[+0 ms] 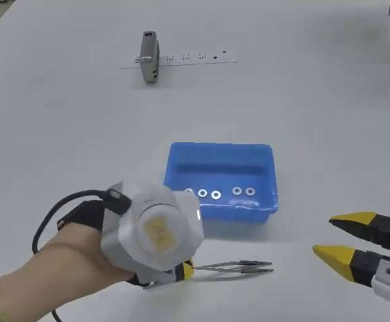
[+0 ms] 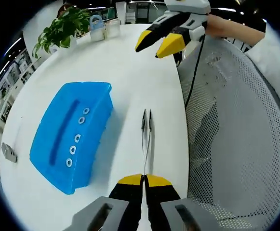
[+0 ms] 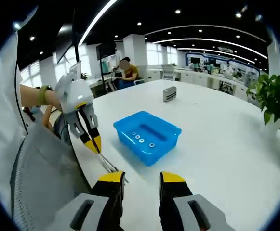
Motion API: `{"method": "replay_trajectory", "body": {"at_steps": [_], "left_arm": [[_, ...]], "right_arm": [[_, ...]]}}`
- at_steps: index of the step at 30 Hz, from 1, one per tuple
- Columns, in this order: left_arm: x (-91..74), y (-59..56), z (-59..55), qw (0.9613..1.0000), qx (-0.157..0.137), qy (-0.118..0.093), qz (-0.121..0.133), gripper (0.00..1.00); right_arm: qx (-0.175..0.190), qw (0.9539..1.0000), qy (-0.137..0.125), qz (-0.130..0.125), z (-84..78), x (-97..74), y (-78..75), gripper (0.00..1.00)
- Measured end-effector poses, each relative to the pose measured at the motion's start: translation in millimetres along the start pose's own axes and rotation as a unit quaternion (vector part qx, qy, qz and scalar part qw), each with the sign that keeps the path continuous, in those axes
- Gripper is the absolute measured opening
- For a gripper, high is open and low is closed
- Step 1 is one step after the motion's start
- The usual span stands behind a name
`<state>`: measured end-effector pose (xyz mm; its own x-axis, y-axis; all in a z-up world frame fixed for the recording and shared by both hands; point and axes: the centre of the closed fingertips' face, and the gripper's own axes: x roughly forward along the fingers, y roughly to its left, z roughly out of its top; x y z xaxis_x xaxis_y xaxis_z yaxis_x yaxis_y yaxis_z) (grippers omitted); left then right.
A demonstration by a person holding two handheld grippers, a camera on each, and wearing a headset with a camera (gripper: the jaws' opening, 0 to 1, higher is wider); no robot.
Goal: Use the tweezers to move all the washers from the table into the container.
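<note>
Tightly closed, left hand-held gripper (image 2: 143,178) pinching tweezers (image 2: 146,137) by one end, container (image 2: 95,94) beside

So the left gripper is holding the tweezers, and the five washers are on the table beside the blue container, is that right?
Not quite. The five washers lie inside the blue container, not beside it, as the left gripper view shows. The left gripper does hold the tweezers.
</note>
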<state>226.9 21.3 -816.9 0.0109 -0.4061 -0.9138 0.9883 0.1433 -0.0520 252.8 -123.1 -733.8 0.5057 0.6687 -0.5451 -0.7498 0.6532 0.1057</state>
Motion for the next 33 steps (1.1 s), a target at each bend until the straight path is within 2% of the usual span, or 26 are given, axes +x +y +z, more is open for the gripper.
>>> {"method": "replay_trajectory", "body": {"at_steps": [4, 7, 10, 14, 18, 20, 21, 23, 24, 25, 26, 27, 28, 29, 30, 31, 32, 33], "left_arm": [[7.1, 2.9, -6.0, 0.9989, 0.018, 0.044, 0.0, 0.0], [10.8, 0.3, -11.2, 0.9974, 0.016, 0.07, -0.01, 0.0], [10.6, 2.2, -8.8, 0.9973, 0.024, 0.069, -0.007, 0.0], [9.7, 2.5, -11.2, 0.9973, 0.011, 0.071, -0.009, 0.0], [3.7, 0.5, -14.6, 0.9979, -0.045, 0.047, -0.002, 0.04], [-4.3, 2.4, -12.5, 0.9968, -0.078, 0.015, 0.012, 0.05], [-10.9, 3.8, -10.9, 0.9941, -0.106, -0.009, 0.023, 0.08], [-21.1, 5.4, -7.9, 0.9886, -0.137, -0.047, 0.04, 0.12], [-29.1, 5.4, -6.7, 0.9822, -0.164, -0.075, 0.051, 0.16], [-34.5, 5.8, -6.3, 0.9774, -0.181, -0.093, 0.058, 0.18], [-42.9, 7.3, -4.9, 0.9688, -0.202, -0.122, 0.073, 0.2], [-49.0, 8.7, -3.6, 0.9624, -0.215, -0.143, 0.085, 0.24], [-55.3, 10.1, -1.8, 0.954, -0.231, -0.165, 0.097, 0.28], [-62.4, 12.1, 0.7, 0.9437, -0.247, -0.19, 0.111, 0.32], [-72.4, 13.5, 4.5, 0.9287, -0.266, -0.226, 0.125, 0.35], [-79.0, 14.4, 5.9, 0.9182, -0.279, -0.247, 0.135, 0.38], [-88.2, 16.8, 8.0, 0.9042, -0.287, -0.276, 0.154, 0.4], [-94.3, 17.5, 8.5, 0.8956, -0.292, -0.292, 0.165, 0.42]], "right_arm": [[0.01, 0.9995, -0.011, -0.026, 2.3, -8.3, -7.5, 0.31], [0.014, 0.999, -0.018, -0.039, 2.9, -12.5, -10.8, 0.33], [0.01, 0.9988, -0.029, -0.039, 3.6, -15.6, -10.0, 0.32], [-0.006, 0.9986, -0.042, -0.032, 8.8, -18.4, -5.7, 0.31], [-0.005, 0.9968, -0.071, -0.037, 20.1, -23.0, -7.6, 0.33], [-0.003, 0.9961, -0.081, -0.035, 24.1, -24.5, -7.3, 0.33], [-0.003, 0.996, -0.083, -0.034, 24.8, -24.7, -7.4, 0.33], [-0.007, 0.9955, -0.088, -0.035, 26.7, -25.0, -8.0, 0.34], [-0.008, 0.9953, -0.089, -0.036, 27.3, -25.1, -8.4, 0.36], [-0.012, 0.9951, -0.091, -0.038, 27.6, -25.3, -9.0, 0.37], [-0.013, 0.9949, -0.092, -0.039, 27.6, -25.5, -9.9, 0.38], [-0.013, 0.9948, -0.093, -0.039, 27.5, -25.4, -10.4, 0.39], [-0.011, 0.9947, -0.094, -0.039, 27.5, -25.3, -11.3, 0.4], [-0.009, 0.9945, -0.097, -0.04, 27.9, -25.2, -12.8, 0.42], [-0.007, 0.9943, -0.098, -0.042, 28.2, -24.8, -14.9, 0.44], [-0.007, 0.9942, -0.098, -0.045, 28.3, -24.4, -17.3, 0.45], [-0.008, 0.9942, -0.096, -0.047, 28.1, -23.9, -19.4, 0.46], [-0.01, 0.9944, -0.092, -0.051, 27.5, -23.5, -22.4, 0.48]]}}
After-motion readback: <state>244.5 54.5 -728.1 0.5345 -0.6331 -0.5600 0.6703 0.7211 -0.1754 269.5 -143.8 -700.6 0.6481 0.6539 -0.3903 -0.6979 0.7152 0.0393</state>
